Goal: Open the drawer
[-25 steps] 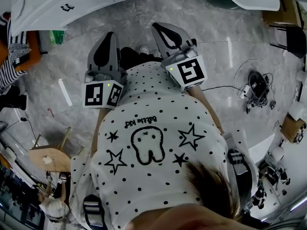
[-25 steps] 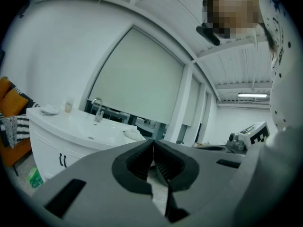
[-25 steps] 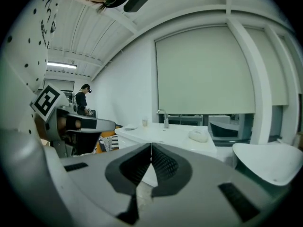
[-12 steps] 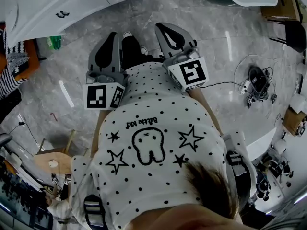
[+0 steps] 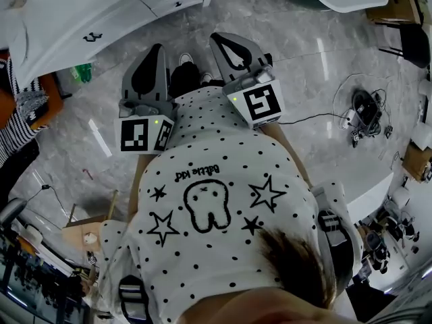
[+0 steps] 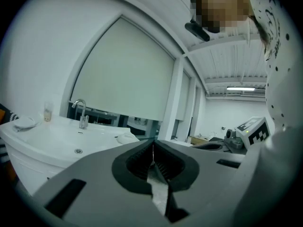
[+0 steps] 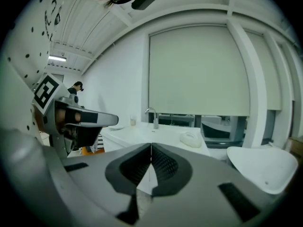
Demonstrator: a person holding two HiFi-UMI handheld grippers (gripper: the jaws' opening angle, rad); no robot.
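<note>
Left gripper (image 6: 153,143) and right gripper (image 7: 151,148) are both closed, ribbed dark pads meeting, nothing between them. Over the last second the white cabinet (image 5: 131,13) slides nearer in the head view, so this is approach only, no contact. The drawer (image 5: 111,29) sits below the counter (image 5: 40,5) front edge and looks closed. It has a flat glossy front and a small dark handle (image 5: 92,37). The floor (image 5: 297,39) is polished grey marble.

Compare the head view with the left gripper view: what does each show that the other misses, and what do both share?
Only the head view shows the white cabinet's drawer with its dark handle, the marble floor and the cables lying on it. Only the left gripper view shows the faucet, the basin top and the window blind. Both show the left gripper, jaws together with nothing between them, the right gripper beside it, and the dotted shirt.
</note>
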